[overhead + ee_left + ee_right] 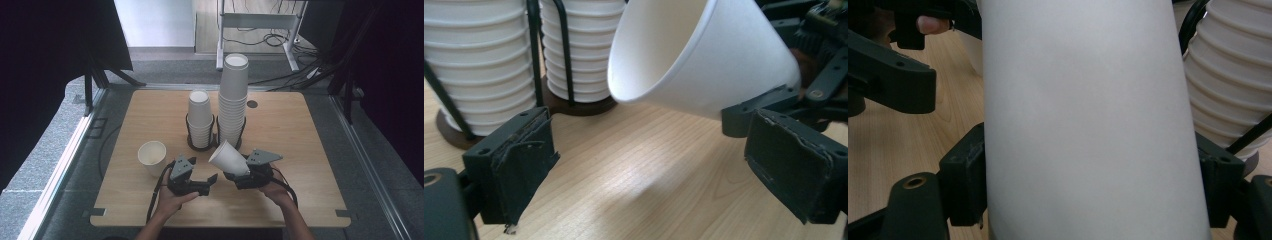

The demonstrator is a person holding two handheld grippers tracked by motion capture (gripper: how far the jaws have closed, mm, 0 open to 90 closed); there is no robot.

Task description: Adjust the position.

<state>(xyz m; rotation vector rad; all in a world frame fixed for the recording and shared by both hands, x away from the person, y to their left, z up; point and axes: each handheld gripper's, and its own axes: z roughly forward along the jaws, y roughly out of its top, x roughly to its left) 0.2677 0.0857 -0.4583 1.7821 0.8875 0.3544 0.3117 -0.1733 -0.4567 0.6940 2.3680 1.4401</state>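
Observation:
My right gripper (239, 175) is shut on a white paper cup (227, 157), held tilted with its mouth pointing up and to the left over the table's front middle. In the right gripper view the cup (1088, 120) sits between both black jaws of that gripper (1093, 185). My left gripper (212, 179) lies just to the left of it, jaws open with nothing between them. In the left gripper view the open gripper (654, 170) faces the cup's mouth (704, 55), which hangs just beyond and above the pads, apart from them.
Two wire holders stand mid-table: a short stack of cups (200, 117) and a tall stack (233, 97) to its right. A single upright cup (152, 157) stands left of my left hand. The wooden table (295, 130) has bare room at right.

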